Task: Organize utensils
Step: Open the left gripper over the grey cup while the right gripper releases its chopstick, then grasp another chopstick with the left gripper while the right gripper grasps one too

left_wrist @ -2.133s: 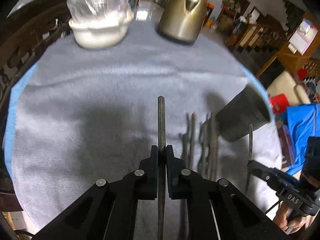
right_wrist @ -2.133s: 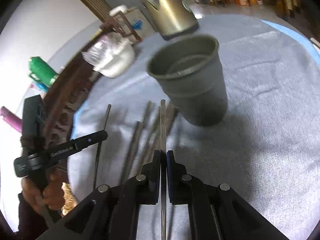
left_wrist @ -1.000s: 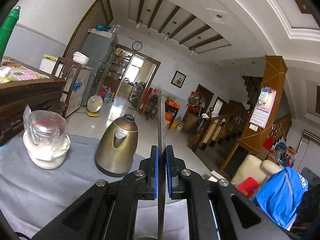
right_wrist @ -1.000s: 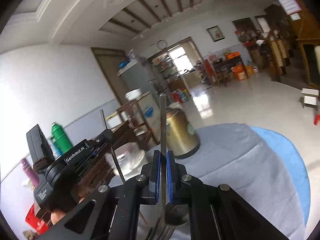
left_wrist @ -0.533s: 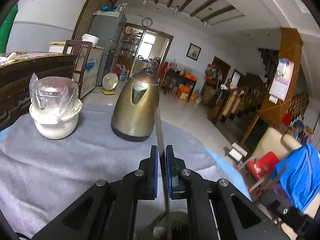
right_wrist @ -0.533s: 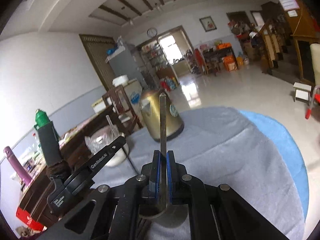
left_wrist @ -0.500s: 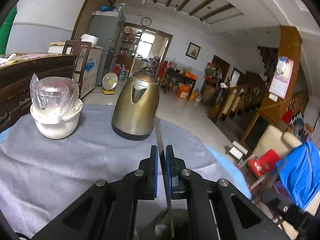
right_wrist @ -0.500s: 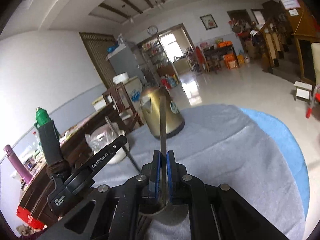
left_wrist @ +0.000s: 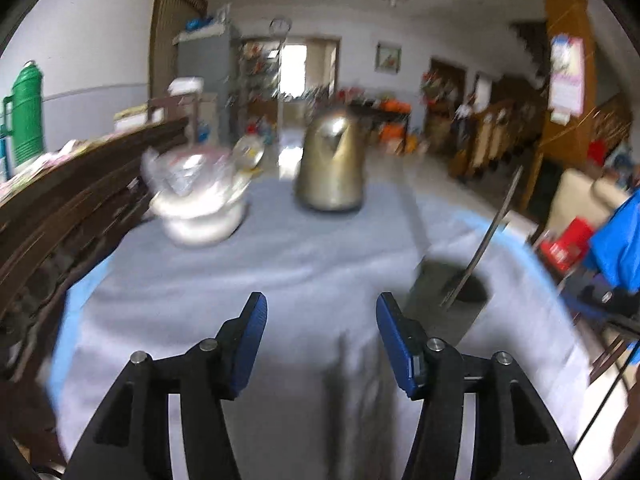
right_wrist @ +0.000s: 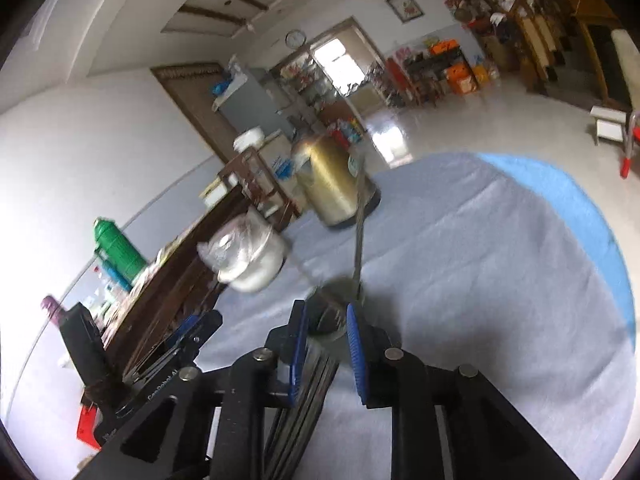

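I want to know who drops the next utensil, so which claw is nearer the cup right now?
Right. The right claw hangs just over the cup, open, a utensil standing in the cup beyond it. The left claw, open and empty, sits off to the cup's left.

White lettering runs along the black body of the left claw (right_wrist: 176, 344) seen from the right wrist; it appears to read "GenRobot.AI", though blur and the steep angle leave only part of it legible. A wall calendar (left_wrist: 566, 76) and a clock (right_wrist: 295, 38) are too blurred to read.
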Available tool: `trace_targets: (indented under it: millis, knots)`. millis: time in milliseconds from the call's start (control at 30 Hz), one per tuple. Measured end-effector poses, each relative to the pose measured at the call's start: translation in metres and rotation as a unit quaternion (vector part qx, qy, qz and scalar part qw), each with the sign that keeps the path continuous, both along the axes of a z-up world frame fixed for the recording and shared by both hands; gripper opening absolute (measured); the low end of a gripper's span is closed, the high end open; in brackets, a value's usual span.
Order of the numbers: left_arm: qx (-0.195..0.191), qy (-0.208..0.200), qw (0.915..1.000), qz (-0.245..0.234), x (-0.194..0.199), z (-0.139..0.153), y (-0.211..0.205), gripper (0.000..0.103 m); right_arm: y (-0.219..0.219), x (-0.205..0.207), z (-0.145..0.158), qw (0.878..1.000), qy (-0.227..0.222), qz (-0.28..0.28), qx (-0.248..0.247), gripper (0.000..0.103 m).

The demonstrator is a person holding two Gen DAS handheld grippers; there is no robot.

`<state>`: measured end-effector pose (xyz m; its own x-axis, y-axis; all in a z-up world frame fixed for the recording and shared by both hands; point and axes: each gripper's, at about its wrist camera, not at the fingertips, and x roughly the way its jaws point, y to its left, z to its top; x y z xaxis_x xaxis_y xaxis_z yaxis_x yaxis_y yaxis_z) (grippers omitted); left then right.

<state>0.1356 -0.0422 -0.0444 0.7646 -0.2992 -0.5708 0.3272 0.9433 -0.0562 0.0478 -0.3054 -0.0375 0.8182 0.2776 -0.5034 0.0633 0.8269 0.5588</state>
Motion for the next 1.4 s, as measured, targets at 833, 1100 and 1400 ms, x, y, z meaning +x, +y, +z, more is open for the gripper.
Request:
trace_targets:
  millis: [833,1100,1400]
  knots:
    - [-0.027,0.229,0.9730,-0.018,0.021,-0.083,0.024,0.055,0.103,0.044,-0.106,0.978,0.189,0.084,-0.008,0.021]
    - [-0.020,0.251,0.9672,-0.036,0.039,-0.093,0.011,0.038,0.113,0.053,-0.120,0.970,0.226,0.090,-0.023,0.021]
    - [-0.013,0.258,0.9653,-0.034,0.047,-0.096,0.013,0.016,0.109,0.050,-0.119,0.965,0.235,0.108,-0.038,0.015]
